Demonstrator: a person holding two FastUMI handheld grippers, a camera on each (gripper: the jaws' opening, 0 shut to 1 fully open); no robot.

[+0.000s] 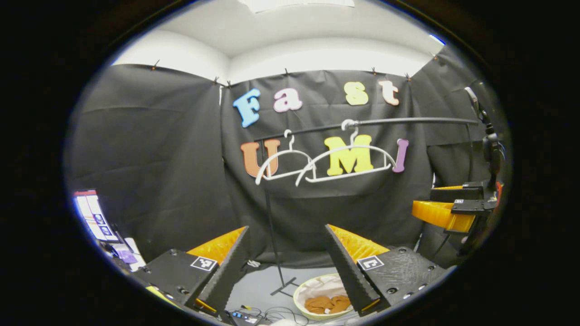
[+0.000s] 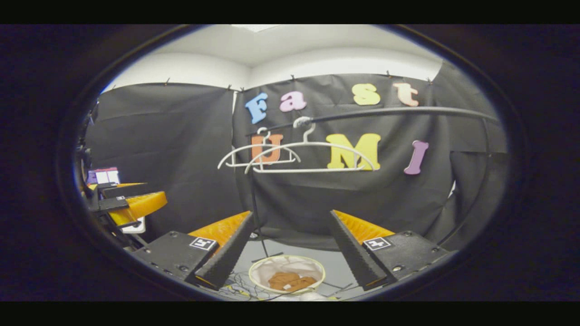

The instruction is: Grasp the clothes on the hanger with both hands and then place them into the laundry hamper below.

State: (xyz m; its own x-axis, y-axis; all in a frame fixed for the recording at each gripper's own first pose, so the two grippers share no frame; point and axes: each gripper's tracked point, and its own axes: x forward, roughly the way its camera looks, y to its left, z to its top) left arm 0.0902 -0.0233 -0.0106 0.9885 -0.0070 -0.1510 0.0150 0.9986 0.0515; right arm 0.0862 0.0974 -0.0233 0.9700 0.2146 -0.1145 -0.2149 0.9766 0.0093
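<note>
Brown crumpled clothes point(image 1: 327, 304) lie at the bottom of a round, pale-rimmed laundry hamper point(image 1: 300, 292) with a white lining, which stands on the grey floor point(image 1: 258, 285) beside the foot of a thin black clothes stand point(image 1: 273, 235). In the right gripper view the same brown clothes point(image 2: 290, 280) sit in the hamper point(image 2: 255, 274), low between the two fingers. Above, a dark horizontal rail point(image 1: 408, 121) carries two bare white plastic hangers: a larger one point(image 1: 346, 158) nearer the middle and a smaller one point(image 1: 283, 165) just beside it, their arms overlapping. In the right gripper view the rail point(image 2: 408, 111) and both hangers, larger point(image 2: 312, 156) and smaller point(image 2: 258, 156), hang well above the hamper. The left gripper point(image 1: 287, 262) has its fingers spread wide apart with nothing between them, raised and pointing toward the hangers. The right gripper point(image 2: 290, 246) is likewise spread wide and holds nothing. At the right edge of the left gripper view the right gripper point(image 1: 446, 213) shows level beside it; at the left edge of the right gripper view the left gripper point(image 2: 129, 201) shows. A lit screen point(image 1: 93, 217) stands at the far left.
</note>
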